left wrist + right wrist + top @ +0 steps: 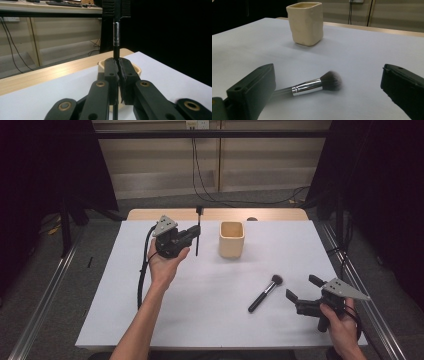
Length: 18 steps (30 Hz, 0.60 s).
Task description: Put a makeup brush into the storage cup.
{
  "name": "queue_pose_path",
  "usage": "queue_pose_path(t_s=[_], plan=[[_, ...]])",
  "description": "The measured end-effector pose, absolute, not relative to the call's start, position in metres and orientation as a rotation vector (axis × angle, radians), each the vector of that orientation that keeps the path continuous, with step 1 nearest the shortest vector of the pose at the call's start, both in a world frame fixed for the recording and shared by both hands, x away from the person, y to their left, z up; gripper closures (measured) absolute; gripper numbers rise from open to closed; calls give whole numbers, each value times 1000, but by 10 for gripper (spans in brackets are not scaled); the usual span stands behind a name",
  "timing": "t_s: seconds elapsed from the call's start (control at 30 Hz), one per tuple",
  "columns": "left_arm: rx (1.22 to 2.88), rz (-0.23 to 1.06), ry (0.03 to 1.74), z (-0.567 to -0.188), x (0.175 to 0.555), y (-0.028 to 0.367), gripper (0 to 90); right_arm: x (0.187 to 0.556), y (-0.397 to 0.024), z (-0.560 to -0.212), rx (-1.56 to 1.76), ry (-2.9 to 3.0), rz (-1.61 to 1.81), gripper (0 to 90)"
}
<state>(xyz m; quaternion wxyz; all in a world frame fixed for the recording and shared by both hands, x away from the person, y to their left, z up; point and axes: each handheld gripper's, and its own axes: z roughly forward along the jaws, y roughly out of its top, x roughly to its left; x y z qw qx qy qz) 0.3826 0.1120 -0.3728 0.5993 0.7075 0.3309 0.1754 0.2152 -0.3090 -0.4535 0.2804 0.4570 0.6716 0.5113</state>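
Looks like a put-brushes-in-cup job: L gripper [192, 236] is clamped shut on a thin black brush [198, 231], held upright w/ its long axis vertical, flat head up, handle end down through the jaws, the cream cup [232, 240] just ahead & slightly below. Next move prob. needs the handle end carried over the cup mouth, then lowered & let go. R gripper [301, 288] has jaws wide apart, holding nothing; the fluffy brush [265, 293] lies flat on the white table [210, 315] just ahead of it, bristles pointing away twd the cup
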Motion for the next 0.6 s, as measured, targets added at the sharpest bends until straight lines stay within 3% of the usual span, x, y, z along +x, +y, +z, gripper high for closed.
queue_pose_path(t_s=[0.6], plan=[[1601,400,728,-357,397,94,859,215,-309,-454,1224,1805,1374,0]])
